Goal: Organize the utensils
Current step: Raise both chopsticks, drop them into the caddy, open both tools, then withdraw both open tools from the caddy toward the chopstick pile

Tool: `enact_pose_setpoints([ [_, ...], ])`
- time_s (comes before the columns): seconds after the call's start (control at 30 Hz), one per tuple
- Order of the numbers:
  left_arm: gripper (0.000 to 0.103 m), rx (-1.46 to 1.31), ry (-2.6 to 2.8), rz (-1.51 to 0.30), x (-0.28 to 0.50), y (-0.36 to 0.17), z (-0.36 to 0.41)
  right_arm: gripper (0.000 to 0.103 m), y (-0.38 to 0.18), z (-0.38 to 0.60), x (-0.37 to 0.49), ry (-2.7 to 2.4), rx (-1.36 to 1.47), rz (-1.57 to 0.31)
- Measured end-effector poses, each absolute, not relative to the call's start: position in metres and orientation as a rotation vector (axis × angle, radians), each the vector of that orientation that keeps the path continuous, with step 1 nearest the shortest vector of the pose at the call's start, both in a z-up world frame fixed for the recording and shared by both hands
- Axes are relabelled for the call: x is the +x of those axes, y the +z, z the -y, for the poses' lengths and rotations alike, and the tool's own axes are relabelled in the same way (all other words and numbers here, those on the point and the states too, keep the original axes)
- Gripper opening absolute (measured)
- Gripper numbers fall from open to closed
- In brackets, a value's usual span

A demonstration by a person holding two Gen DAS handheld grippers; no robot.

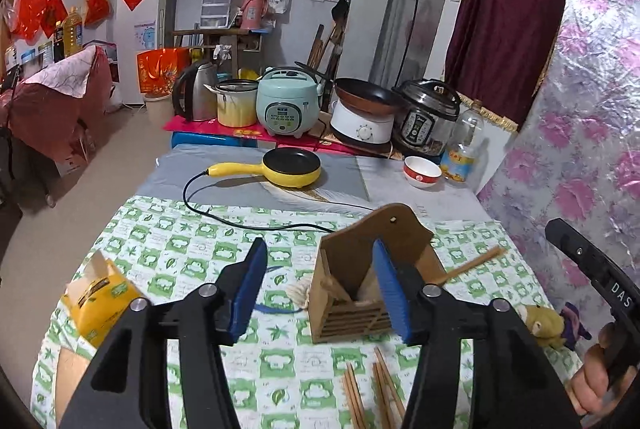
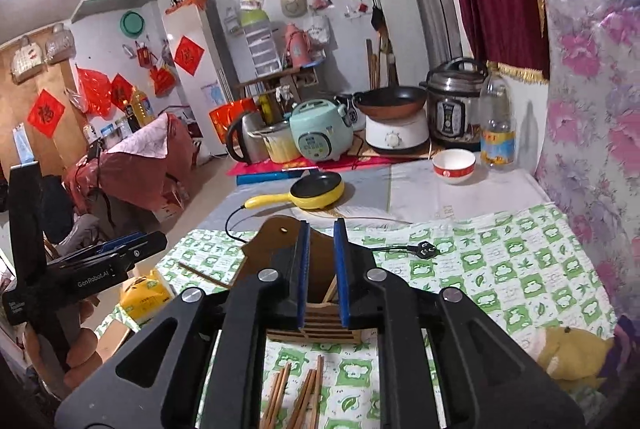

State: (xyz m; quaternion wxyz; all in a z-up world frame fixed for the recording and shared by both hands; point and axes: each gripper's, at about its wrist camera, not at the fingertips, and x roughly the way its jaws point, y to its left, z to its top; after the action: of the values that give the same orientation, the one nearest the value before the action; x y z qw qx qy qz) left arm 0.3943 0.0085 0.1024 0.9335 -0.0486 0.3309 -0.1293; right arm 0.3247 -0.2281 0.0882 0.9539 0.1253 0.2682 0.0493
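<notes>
A wooden utensil holder (image 1: 348,253) stands upright on the green-checked tablecloth (image 1: 192,249), with a stick or two inside. My left gripper (image 1: 320,289) is open wide; its right pad overlaps the holder's front and its left pad hangs over bare cloth. Several wooden chopsticks (image 1: 372,397) lie loose on the cloth in front of the holder, and one chopstick (image 1: 476,261) lies beside it. My right gripper (image 2: 322,269) faces the holder (image 2: 276,233) from just in front, its blue pads a narrow gap apart with nothing between them. The loose chopsticks (image 2: 296,393) lie below it.
A yellow electric pan (image 1: 294,169) with a black cable, a red-rimmed bowl (image 1: 422,171) and a bottle sit behind the holder. A tissue pack (image 1: 100,301) is at the left edge and a plush toy (image 1: 544,325) at the right. A floral-covered wall (image 1: 580,149) bounds the right side.
</notes>
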Motion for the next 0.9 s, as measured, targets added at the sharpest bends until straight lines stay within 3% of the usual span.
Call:
enact_pose_setpoints([
  [0.33,0.073,-0.057,-0.225,-0.65,0.323,0.107,-0.019,0.028,0.101,0.211,0.255,0.124,0.215,-0.525],
  [0.47,0.079,-0.061,-0.226,-0.641,0.297,0.108,-0.023,0.038,0.106,0.208,0.228,0.118,0.203,-0.506],
  [0.73,0.084,-0.062,-0.207,-0.634,0.247,0.105,-0.03,0.046,0.105,0.202,0.181,0.12,0.194,-0.5],
  [0.9,0.093,-0.074,-0.201,-0.635,0.219,0.095,-0.037,0.059,0.107,0.198,0.147,0.121,0.179,-0.472],
])
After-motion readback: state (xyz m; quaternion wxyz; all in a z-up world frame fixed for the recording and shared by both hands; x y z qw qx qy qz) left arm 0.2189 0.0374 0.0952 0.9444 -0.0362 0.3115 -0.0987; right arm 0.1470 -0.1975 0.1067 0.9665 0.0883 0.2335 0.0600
